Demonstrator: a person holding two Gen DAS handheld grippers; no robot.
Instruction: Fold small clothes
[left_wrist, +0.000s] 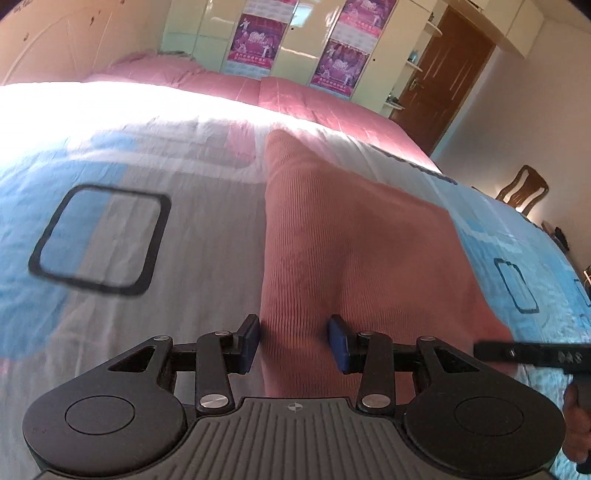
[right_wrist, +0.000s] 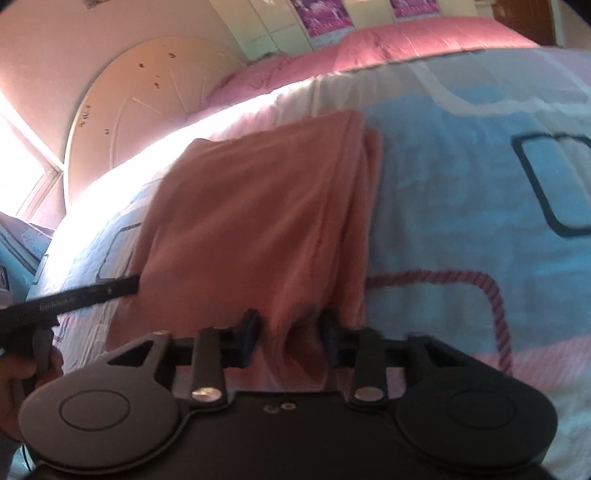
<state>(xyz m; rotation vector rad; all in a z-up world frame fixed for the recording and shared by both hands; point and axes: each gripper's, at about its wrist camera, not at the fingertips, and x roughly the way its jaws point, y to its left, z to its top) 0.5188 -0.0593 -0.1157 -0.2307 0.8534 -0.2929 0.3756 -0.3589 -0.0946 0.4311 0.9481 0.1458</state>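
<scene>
A bed cover (left_wrist: 147, 155) with blue and white patches and black square outlines lies over the bed. Behind it is a pink quilt (left_wrist: 295, 96). 2 purple posters (left_wrist: 258, 40) hang on the wardrobe. A brown door (left_wrist: 447, 55) and a wooden chair (left_wrist: 522, 188) are at the right.

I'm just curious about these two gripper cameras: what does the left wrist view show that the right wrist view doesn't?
Only the left wrist view shows the brown door and a wooden chair. Only the right wrist view shows the round cream headboard and a purple cord on the quilt. Both show the pink garment on the patterned quilt, between each gripper's fingers.
</scene>
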